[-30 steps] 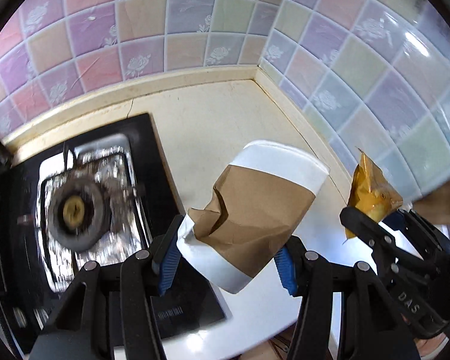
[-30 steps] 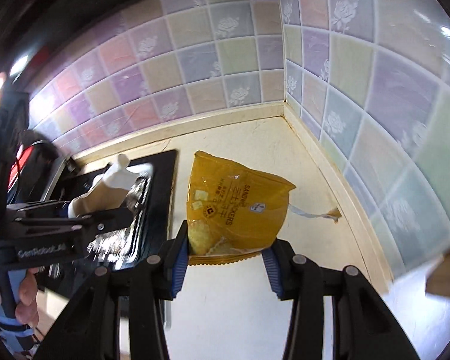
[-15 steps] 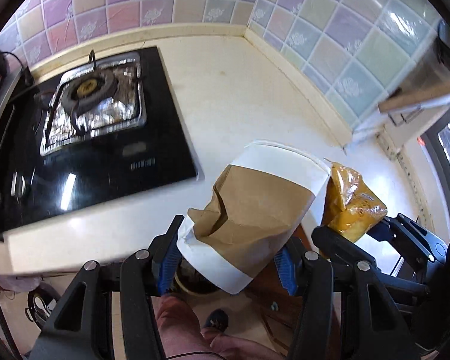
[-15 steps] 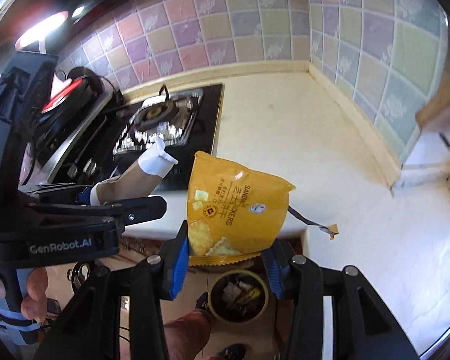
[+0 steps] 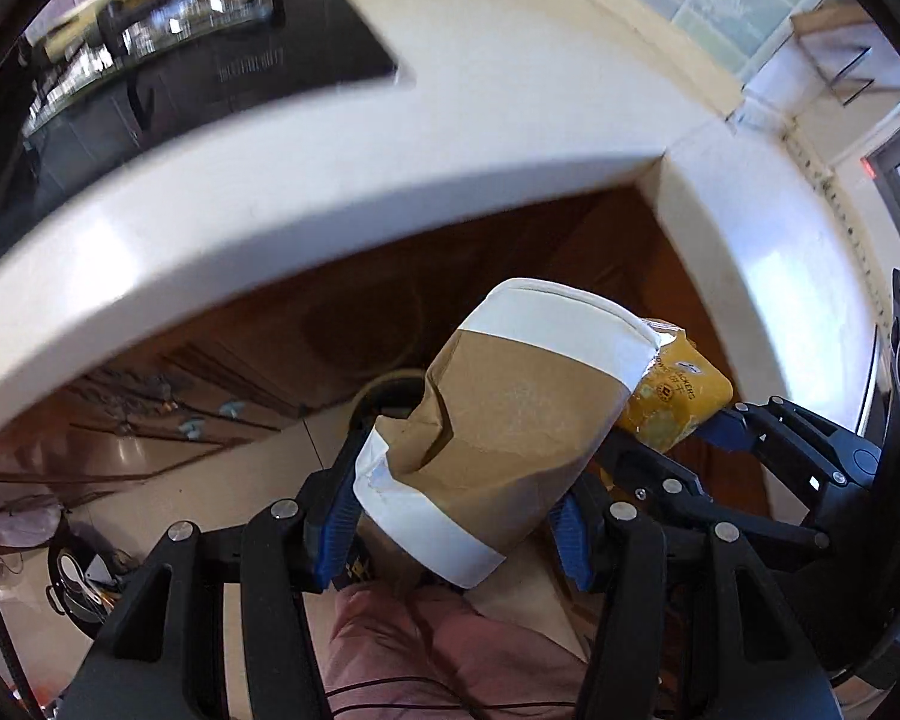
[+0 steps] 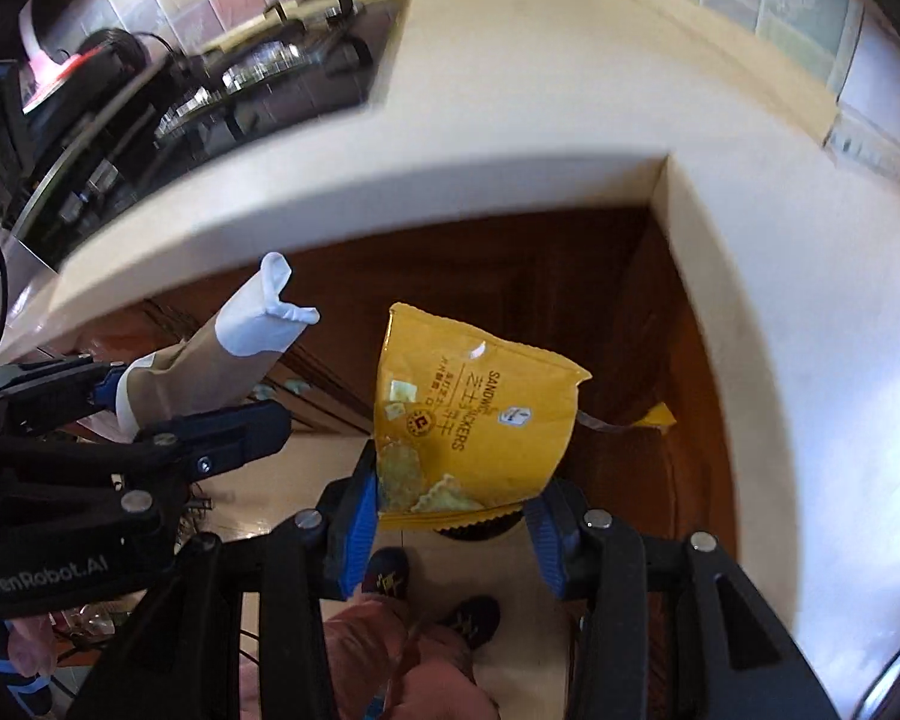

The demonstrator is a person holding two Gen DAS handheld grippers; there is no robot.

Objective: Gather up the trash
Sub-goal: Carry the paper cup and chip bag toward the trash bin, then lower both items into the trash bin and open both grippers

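My left gripper [image 5: 450,525] is shut on a crumpled paper cup [image 5: 504,438], white with a brown sleeve, dented on its left side. The same cup [image 6: 222,354] shows at the left of the right wrist view, held in the left gripper [image 6: 168,402]. My right gripper [image 6: 450,525] is shut on a yellow cracker wrapper [image 6: 468,420]; that wrapper [image 5: 675,399] peeks out behind the cup in the left wrist view. Both grippers point steeply down in front of the counter. A round bin [image 5: 390,396] on the floor is mostly hidden behind the cup; its dark rim [image 6: 480,531] shows under the wrapper.
The white L-shaped counter edge [image 5: 342,180] curves above both grippers, with a black gas stove [image 5: 168,78] on it. Brown cabinet doors [image 6: 540,300] stand below. The person's pink trouser legs [image 5: 450,648] and dark shoes [image 6: 468,618] are beneath. A pan [image 5: 78,588] lies on the tiled floor at left.
Both grippers have dropped from above the countertop to below its front edge and tilted downward, each still holding its item. The cabinet, the floor and the bin have come into view.
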